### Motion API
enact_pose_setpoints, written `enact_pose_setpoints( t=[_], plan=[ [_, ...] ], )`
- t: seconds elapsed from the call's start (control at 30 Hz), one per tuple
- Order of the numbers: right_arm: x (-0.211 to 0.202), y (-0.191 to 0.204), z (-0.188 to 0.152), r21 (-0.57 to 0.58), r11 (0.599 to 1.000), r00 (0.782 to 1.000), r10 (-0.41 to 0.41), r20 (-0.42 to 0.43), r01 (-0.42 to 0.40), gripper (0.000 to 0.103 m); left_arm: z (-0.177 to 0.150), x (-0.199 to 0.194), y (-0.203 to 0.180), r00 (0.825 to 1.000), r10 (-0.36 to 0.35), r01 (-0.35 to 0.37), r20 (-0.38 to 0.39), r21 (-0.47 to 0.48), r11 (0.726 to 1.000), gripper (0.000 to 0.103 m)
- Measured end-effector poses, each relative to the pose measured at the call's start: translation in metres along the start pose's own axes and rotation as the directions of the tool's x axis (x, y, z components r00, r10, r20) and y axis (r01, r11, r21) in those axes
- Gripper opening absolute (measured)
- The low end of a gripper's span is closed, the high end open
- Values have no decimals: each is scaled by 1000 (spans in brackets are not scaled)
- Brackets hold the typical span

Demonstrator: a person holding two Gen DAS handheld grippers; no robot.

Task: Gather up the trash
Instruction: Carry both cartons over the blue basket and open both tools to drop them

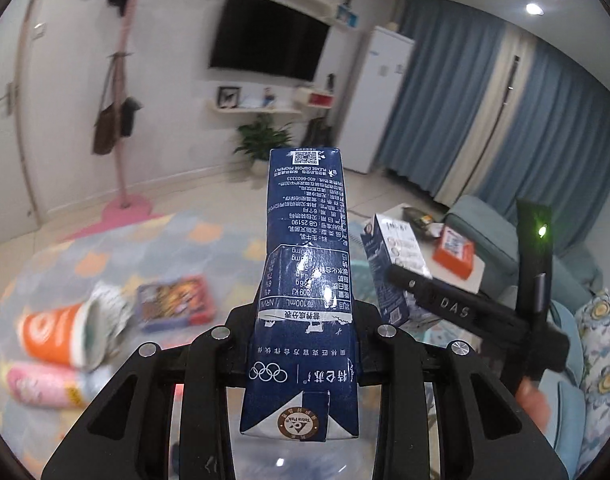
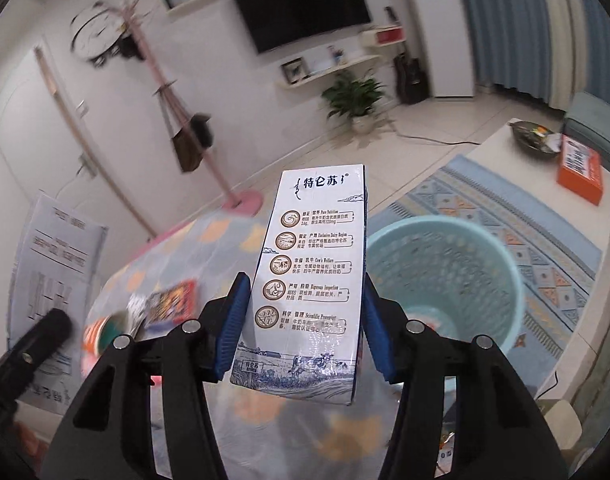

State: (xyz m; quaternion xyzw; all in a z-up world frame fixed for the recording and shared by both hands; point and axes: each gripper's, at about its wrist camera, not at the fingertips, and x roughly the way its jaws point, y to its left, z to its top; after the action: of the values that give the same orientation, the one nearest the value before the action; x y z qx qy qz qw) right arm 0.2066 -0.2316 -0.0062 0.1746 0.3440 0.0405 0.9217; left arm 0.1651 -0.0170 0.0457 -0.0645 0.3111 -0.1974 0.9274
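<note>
My left gripper [image 1: 305, 320] is shut on a dark blue milk carton [image 1: 305, 240], held upright above the patterned table [image 1: 105, 248]. The right wrist view shows my right gripper [image 2: 307, 320] shut on a white milk carton [image 2: 317, 256], its blue pads [image 2: 235, 320] pressing both sides. That white carton [image 1: 393, 264] and the right gripper's body show at the right of the left wrist view. A light blue mesh basket [image 2: 501, 280] stands just right of the white carton. On the table lie a tipped orange cup [image 1: 57, 336], a pink packet [image 1: 41, 384] and a red snack packet [image 1: 177, 300].
A low white table [image 2: 517, 176] at the right bears an orange box [image 2: 581, 172] and a dark bowl [image 2: 533, 136]. A teal sofa [image 1: 489, 236] is beyond it. A pink coat stand [image 1: 125, 128], a potted plant [image 2: 355, 96] and a wall television [image 1: 269, 36] line the far wall.
</note>
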Motion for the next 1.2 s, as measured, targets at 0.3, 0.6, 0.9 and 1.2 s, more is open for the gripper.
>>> enact_pose_setpoints(
  t=[0.3,0.6,0.9,1.2],
  plan=[
    [17,-95,16,147,982,992,-124,17,120,51,34,63,-65,992,-124,124,-40,9,992,31],
    [66,-154,0,237,956,982,-153,-106,175,51,15,172,-81,957,-168,146,-235,-109,983,31],
    [99,-180,-21,273,942,968,-141,-206,195,52,-7,233,-77,941,-102,72,-323,-102,992,44],
    [90,-181,-28,291,941,972,-115,-204,173,52,-3,204,-80,953,-117,98,-280,-81,992,54]
  ],
)
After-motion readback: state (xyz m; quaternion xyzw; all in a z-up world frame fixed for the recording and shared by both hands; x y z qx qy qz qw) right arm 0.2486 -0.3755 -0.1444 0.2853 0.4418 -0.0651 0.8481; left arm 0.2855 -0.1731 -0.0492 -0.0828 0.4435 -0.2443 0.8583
